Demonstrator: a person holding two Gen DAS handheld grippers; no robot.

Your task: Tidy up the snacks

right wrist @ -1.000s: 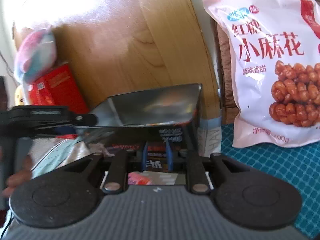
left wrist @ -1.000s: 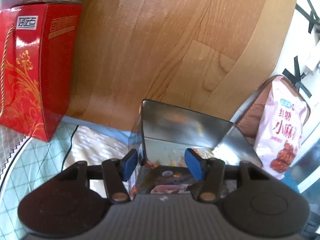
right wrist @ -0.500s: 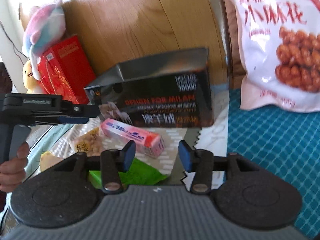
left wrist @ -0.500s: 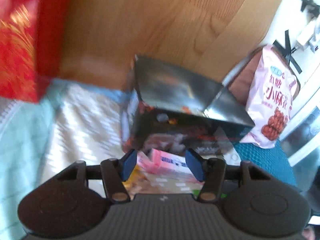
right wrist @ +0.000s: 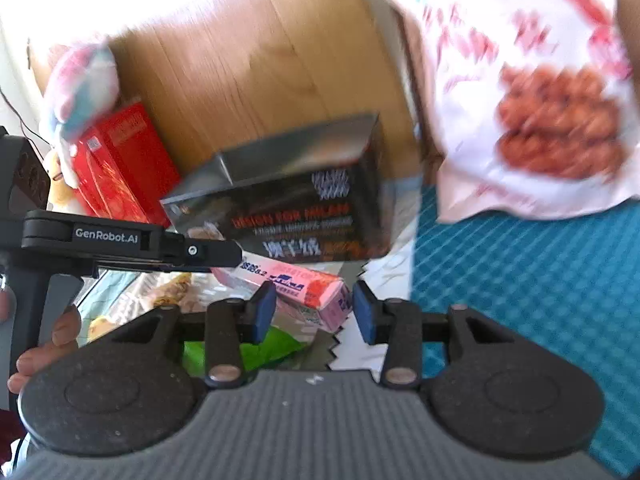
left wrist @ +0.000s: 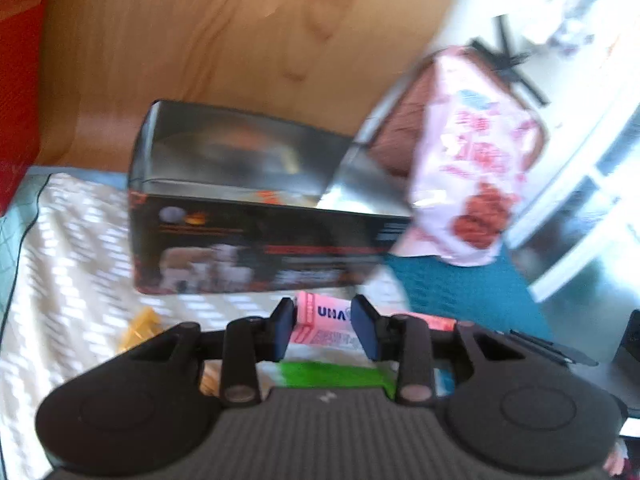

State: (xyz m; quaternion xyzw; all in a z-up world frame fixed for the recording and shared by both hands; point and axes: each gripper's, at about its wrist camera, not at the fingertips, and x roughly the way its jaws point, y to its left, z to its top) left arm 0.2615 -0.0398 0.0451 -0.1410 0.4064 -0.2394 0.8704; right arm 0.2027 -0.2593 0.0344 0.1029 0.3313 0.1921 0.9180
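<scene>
An open black box point(left wrist: 256, 216) with a silver inside stands on the white cloth against the wooden board; it also shows in the right wrist view point(right wrist: 296, 208). In front of it lies a pink snack box point(left wrist: 324, 322), which the right wrist view point(right wrist: 296, 286) shows too. My left gripper point(left wrist: 325, 330) is open, its pads on either side of the pink box's end, not clamped. My right gripper point(right wrist: 314, 312) is open just above the pink box's other end. A green packet point(left wrist: 332, 374) and yellow snacks point(left wrist: 140, 328) lie nearer me.
A big pink bag of fried twists point(right wrist: 532, 92) leans at the right over a teal mat point(right wrist: 528, 280). A red gift box point(right wrist: 120, 168) and a plush toy point(right wrist: 80, 88) stand at the left. The left gripper's arm point(right wrist: 120, 246) crosses the right wrist view.
Both grippers have pulled back from the black box and dropped toward the pink snack box. The right gripper, shut on the box wall a second ago, is now open.
</scene>
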